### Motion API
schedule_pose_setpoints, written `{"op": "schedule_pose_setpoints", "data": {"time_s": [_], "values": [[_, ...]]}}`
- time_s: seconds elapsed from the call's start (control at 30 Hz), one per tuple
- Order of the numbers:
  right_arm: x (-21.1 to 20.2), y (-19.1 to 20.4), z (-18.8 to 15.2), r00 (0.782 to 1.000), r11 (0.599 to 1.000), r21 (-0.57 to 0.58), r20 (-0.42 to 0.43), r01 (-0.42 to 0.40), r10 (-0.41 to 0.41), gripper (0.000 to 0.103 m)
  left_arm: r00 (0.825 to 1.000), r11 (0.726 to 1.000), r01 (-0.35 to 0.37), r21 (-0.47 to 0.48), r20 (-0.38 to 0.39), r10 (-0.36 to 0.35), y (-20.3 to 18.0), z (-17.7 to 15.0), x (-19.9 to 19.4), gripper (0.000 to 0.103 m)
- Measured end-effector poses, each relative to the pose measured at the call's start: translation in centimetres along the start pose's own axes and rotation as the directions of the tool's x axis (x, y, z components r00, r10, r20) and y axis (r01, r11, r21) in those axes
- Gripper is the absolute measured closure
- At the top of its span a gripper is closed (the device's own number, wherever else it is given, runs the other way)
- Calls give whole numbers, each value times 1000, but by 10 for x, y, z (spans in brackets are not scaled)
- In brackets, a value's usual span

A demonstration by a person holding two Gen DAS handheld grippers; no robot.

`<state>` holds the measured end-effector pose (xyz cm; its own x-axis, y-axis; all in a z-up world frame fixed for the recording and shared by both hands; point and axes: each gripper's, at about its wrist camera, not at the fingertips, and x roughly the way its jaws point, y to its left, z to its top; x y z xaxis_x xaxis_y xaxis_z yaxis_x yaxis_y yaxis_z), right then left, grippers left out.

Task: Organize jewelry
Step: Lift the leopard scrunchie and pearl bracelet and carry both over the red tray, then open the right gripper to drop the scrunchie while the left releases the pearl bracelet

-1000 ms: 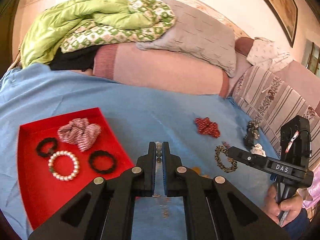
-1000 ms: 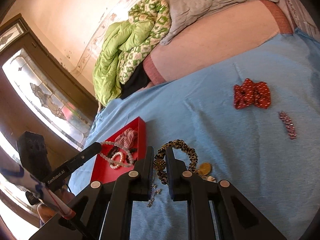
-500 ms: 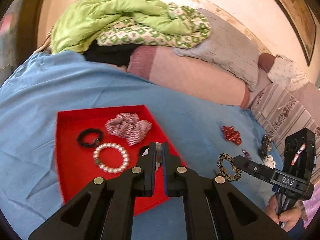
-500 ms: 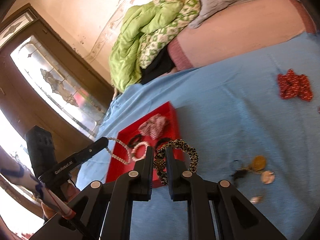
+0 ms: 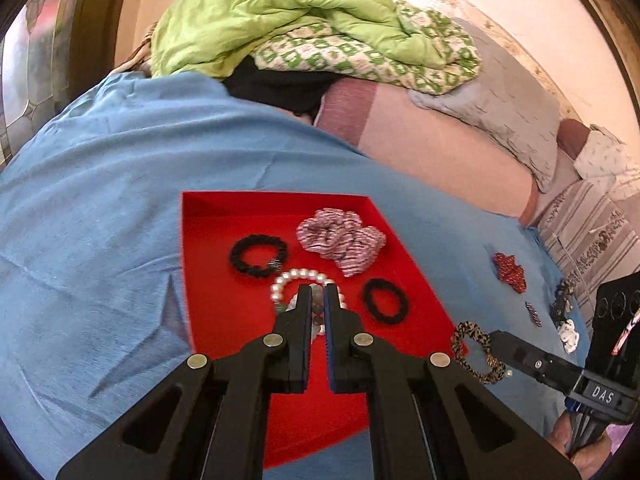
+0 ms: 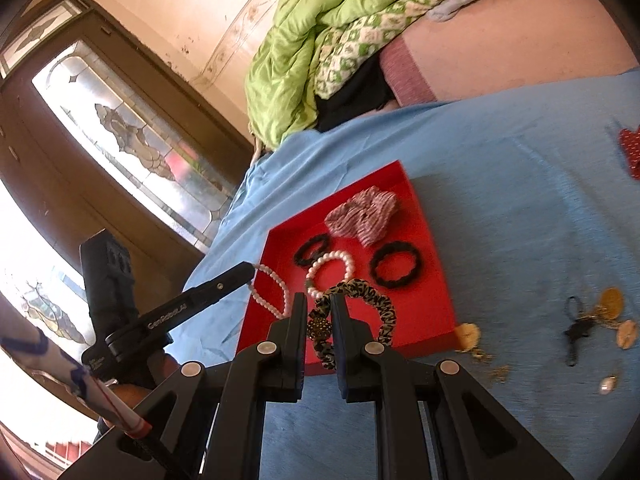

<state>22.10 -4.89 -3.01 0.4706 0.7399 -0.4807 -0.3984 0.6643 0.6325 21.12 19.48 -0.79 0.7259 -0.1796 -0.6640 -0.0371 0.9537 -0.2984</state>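
Note:
A red tray (image 5: 224, 312) (image 6: 436, 300) lies on the blue sheet. It holds a striped scrunchie (image 5: 340, 240), two black hair ties (image 5: 258, 256) (image 5: 386, 300) and a pearl bracelet (image 5: 294, 280). My left gripper (image 5: 317, 300) is shut on a pearl bead strand (image 6: 272, 292) that hangs above the tray's near-left part. My right gripper (image 6: 319, 312) is shut on a leopard-print scrunchie (image 6: 372, 300) and holds it above the tray's near edge; it also shows in the left wrist view (image 5: 476, 350).
Loose on the sheet right of the tray are a red dotted bow (image 5: 510, 272), gold earrings (image 6: 612, 300), a black key-like piece (image 6: 576, 332) and small beads (image 6: 608, 384). Pillows and a green quilt (image 5: 280, 16) lie behind. A glazed door (image 6: 120, 140) stands at the left.
Both grippers have moved left, from above the loose jewelry to above the red tray, each carrying its piece. The right gripper lifted the leopard scrunchie off the sheet.

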Motion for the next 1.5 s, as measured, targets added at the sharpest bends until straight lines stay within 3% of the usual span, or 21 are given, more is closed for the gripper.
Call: {"op": "schedule_pose_setpoints", "data": {"time_s": [0.37,0.77,1.5], "values": [[21,3,3,1000,1000,7,-7,13,-13,90,1000,999,-20,-45,-13,20,26,8,10,98],[44,15,8,1000,1000,-5,-24,17,-17,90,1000,997,-17,-72,-27,15,29,12,21,98],[78,7,-3,989,991,-88,-98,100,-109,90,995,991,-62,-115,-89,51,37,12,54,98]]}}
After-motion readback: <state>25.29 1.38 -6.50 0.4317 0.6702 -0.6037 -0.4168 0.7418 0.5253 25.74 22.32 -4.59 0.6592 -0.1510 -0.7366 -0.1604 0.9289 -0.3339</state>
